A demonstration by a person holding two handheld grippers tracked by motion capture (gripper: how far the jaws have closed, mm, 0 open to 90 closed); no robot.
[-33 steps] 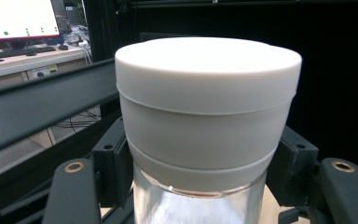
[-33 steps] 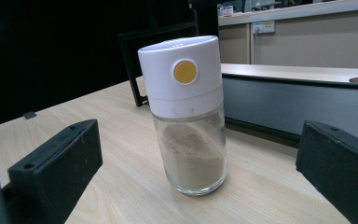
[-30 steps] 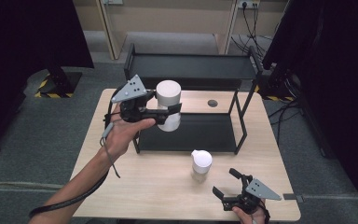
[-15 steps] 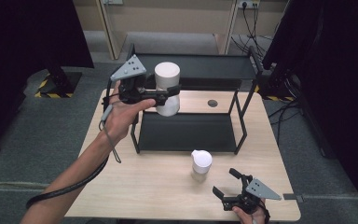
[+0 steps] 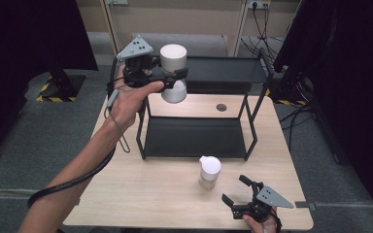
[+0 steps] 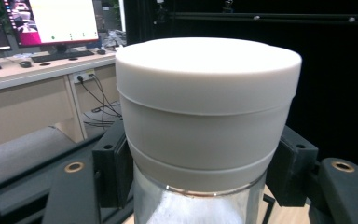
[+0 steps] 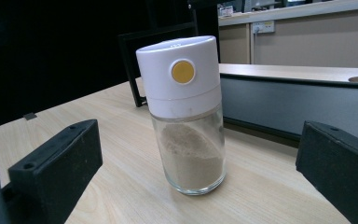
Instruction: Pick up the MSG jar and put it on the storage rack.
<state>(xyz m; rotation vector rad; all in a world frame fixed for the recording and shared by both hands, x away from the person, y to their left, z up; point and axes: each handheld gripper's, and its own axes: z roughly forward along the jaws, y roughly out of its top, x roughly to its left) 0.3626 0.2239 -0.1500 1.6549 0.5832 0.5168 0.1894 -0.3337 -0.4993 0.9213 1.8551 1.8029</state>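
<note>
The jaws of the left gripper (image 5: pixel 171 76) clamp a white-capped glass jar (image 5: pixel 173 73) from both sides, the pads (image 6: pixel 113 170) pressing just below the cap where the white collar meets the glass, and the jar hangs upright in the air over the left end of the black rack (image 5: pixel 245 109), level with its top shelf. The jar looks rigid and, with white powder showing in the glass, moderately weighty for its size; the glass is smooth and likely slippery, and it would break in a fall, so the grip high on the collar seems sound, since the wider cap gives a ledge above the pads. The load sits below the grip, so the jar should hang steady if kept upright. Further right, a shaker (image 5: pixel 209 171) with a white top and a yellow dot stands on the surface (image 5: pixel 141 194) in front of the rack, partly filled with tan powder. It is tall and narrow, so I judge it easy to tip; the glass body below the cap is the place to take it. The jaws of the right gripper (image 5: pixel 236 190) stand wide, empty, low near the surface, aimed at the shaker and apart from it.
</note>
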